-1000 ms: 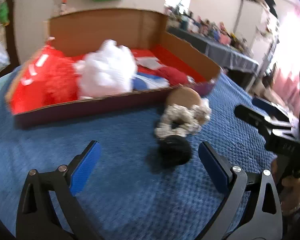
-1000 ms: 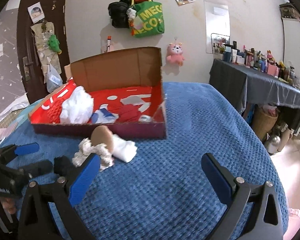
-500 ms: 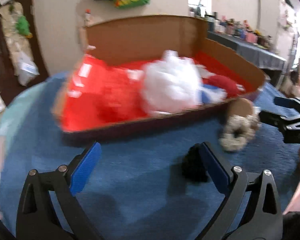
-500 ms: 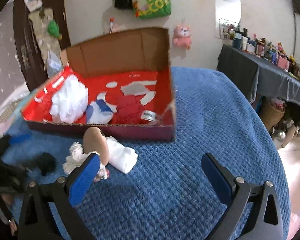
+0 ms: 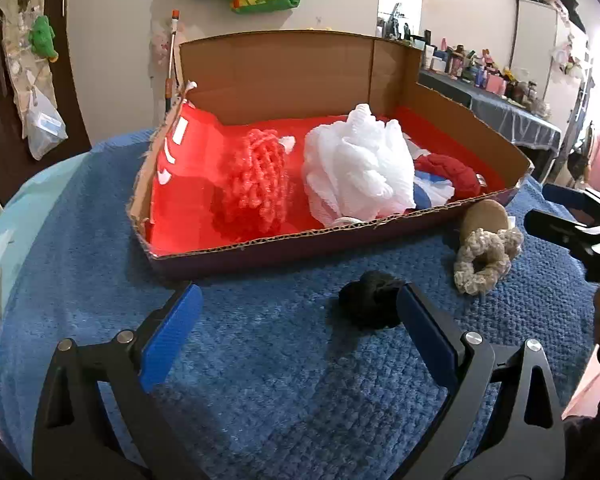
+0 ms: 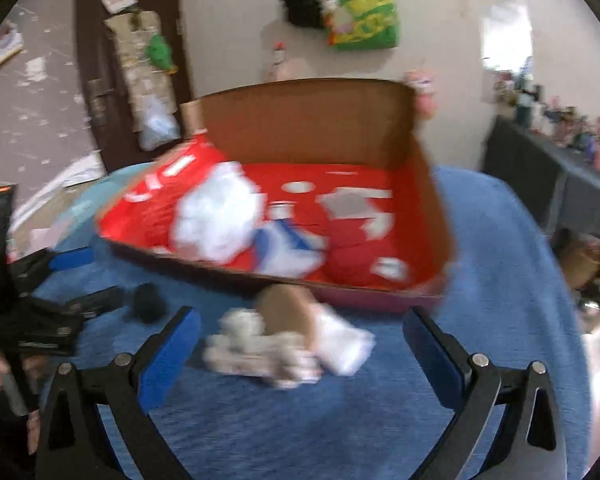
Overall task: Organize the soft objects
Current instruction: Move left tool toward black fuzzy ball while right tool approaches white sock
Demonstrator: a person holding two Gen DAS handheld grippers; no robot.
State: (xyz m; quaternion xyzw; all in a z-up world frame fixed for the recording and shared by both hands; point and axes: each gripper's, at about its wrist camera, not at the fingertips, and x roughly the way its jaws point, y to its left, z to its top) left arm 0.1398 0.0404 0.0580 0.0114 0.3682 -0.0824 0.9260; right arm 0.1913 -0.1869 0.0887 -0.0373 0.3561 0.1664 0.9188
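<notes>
An open cardboard box (image 5: pixel 340 236) with a red lining holds a white mesh puff (image 5: pixel 360 172), a red knitted piece (image 5: pixel 256 184) and a red braided band (image 5: pixel 452 172). On the blue blanket in front lie a black scrunchie (image 5: pixel 370 304), a beige scrunchie (image 5: pixel 486 258) and a tan pad (image 5: pixel 484 218). My left gripper (image 5: pixel 296 328) is open, with the black scrunchie against its right finger. My right gripper (image 6: pixel 300 344) is open, just short of the beige scrunchie (image 6: pixel 256 344), tan pad (image 6: pixel 288 310) and a white cloth (image 6: pixel 344 344). The box (image 6: pixel 380 296) lies beyond.
The blue blanket (image 5: pixel 260 380) covers the surface. A dark table (image 5: pixel 496 108) with many small bottles stands at the right. A green bag (image 6: pixel 360 12) hangs on the wall and a dark door (image 6: pixel 112 80) is at the left.
My left gripper has swung left, so the black scrunchie moved from mid-gap to its right finger. My right gripper has moved forward and tilted down toward the beige scrunchie and white cloth.
</notes>
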